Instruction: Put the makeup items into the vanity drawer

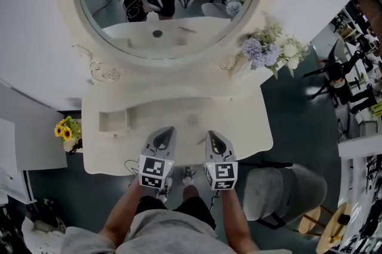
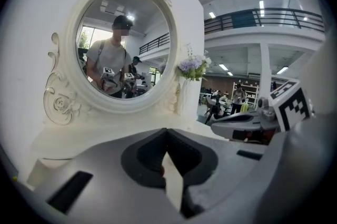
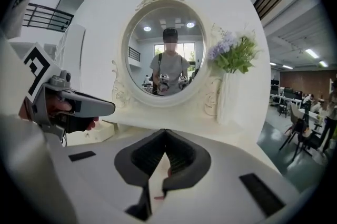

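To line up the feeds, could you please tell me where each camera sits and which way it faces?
Head view: on the person's head, looking steeply down at the vanity top, forearms, left gripper and right gripper.
Left gripper view: on that gripper, facing the mirror past its shut jaws; right gripper alongside.
Right gripper view: on that gripper, facing the mirror; jaws shut, left gripper alongside.
Both share mirror, flowers.

support: cream vanity top (image 1: 179,121) | on it: oval mirror (image 1: 167,8), 1 flower vase (image 3: 227,99)
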Demonstrator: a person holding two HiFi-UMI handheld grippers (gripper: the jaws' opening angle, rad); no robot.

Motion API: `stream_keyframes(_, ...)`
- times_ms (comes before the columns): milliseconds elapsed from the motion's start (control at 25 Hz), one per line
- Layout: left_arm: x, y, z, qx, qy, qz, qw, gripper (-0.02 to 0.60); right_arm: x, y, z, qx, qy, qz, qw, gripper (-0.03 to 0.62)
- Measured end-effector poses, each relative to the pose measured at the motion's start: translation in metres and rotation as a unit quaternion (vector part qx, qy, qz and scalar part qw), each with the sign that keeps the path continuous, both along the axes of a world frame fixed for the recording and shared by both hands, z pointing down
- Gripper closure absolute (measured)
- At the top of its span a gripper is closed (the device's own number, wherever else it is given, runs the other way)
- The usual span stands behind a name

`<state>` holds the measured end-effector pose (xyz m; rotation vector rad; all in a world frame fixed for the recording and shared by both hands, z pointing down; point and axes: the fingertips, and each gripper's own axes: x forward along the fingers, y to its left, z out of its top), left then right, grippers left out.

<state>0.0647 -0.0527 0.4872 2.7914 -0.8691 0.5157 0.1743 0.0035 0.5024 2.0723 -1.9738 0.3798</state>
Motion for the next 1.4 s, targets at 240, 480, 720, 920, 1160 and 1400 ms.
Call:
stream_keyframes(240, -0.004, -0.016, 0.043, -0.041, -0.024, -0.056, 0.9973, 0.581, 0.004, -0.031, 0.052, -0.044, -0.012, -0.057, 0.997, 0.582)
stream_keyframes(480, -0.009, -0.024, 0.08, -0.07, -0.042, -0.093, 0.9923, 0.581, 0.004, -0.053, 0.097, -0.084, -0.021, -0.096, 0.992, 0.578)
stream_keyframes(720, -0.02, -0.029, 0.102, -0.089, -0.053, -0.13, 0.9861, 0.581, 0.001, -0.068, 0.132, -0.126, -0.029, -0.133, 0.983, 0.42)
stream_keyframes(920, -0.027, -0.031, 0.112, -0.1, -0.06, -0.154, 0.9811, 0.581, 0.006, -0.077, 0.148, -0.137, -0.024, -0.136, 0.981, 0.413)
stream_keyframes(1160, -0.031, -0.031, 0.111, -0.102, -0.061, -0.177, 0.977, 0.581, 0.006, -0.082, 0.155, -0.141, -0.01, -0.152, 0.978, 0.455)
stream_keyframes(1400, -0.042, -0.031, 0.098, -0.091, -0.061, -0.2, 0.9736, 0.581, 0.0, -0.084, 0.144, -0.133, -0.001, -0.168, 0.977, 0.472)
